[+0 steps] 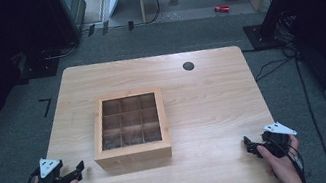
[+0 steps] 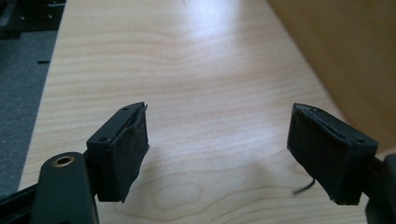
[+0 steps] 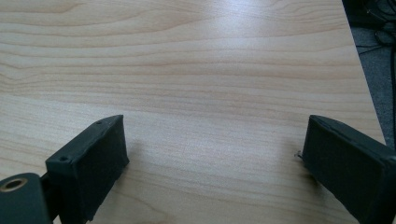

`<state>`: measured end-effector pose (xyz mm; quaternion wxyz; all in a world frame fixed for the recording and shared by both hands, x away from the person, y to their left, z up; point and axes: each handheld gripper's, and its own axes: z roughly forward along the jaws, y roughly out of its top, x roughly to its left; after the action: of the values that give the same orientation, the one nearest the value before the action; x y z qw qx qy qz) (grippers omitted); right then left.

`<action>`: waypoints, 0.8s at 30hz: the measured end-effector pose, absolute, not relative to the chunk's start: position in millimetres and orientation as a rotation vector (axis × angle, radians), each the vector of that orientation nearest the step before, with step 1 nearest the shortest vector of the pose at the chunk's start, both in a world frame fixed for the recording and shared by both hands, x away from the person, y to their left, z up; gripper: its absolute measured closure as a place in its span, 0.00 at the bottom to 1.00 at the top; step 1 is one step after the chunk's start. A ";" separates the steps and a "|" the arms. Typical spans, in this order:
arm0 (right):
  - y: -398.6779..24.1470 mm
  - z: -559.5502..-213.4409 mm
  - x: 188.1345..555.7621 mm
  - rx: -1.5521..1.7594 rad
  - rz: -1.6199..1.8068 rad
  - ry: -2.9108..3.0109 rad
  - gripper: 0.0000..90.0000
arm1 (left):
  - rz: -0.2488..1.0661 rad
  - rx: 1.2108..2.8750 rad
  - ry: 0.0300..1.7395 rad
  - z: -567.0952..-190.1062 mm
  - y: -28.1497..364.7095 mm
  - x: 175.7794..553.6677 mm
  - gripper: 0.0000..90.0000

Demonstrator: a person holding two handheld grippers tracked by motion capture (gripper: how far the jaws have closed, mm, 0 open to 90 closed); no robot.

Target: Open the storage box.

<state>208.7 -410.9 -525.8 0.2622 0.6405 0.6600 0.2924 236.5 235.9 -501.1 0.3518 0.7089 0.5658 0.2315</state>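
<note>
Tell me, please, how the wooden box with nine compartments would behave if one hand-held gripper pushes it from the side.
The wooden box looks rigid, with thick walls, so it should not flex. It sits low and wide on the table, so it would probably slide rather than tip. Pushed off-centre, it may rotate. Its compartments appear empty, so it is likely fairly light.

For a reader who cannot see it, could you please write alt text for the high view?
A square wooden box divided into nine compartments sits on a pale wooden table. A person's hands hold the black left gripper and right gripper at the table's near corners, apart from the box.
</note>
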 end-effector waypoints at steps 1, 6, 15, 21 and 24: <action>-410.9 -525.8 208.7 1.733 0.791 1.786 0.07 | 0.599 1.835 1.464 -501.1 235.9 236.5 0.24; -410.9 -525.9 209.0 1.730 0.791 1.787 0.07 | 0.546 1.809 1.418 -487.8 236.8 233.0 0.24; -410.2 -525.8 209.9 1.734 0.790 1.783 0.07 | 0.459 1.786 1.228 -471.2 235.7 220.0 0.33; -409.6 -525.8 210.9 1.732 0.791 1.785 0.07 | 0.375 1.770 1.154 -471.2 234.2 217.8 0.39; -409.0 -525.7 211.3 1.737 0.789 1.781 0.07 | 0.337 1.787 1.124 -472.1 227.9 217.6 0.40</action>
<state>211.3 -409.0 -525.7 0.2625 0.6422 0.6584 0.2917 217.6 227.9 -472.1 0.4810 0.7329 0.4608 0.1384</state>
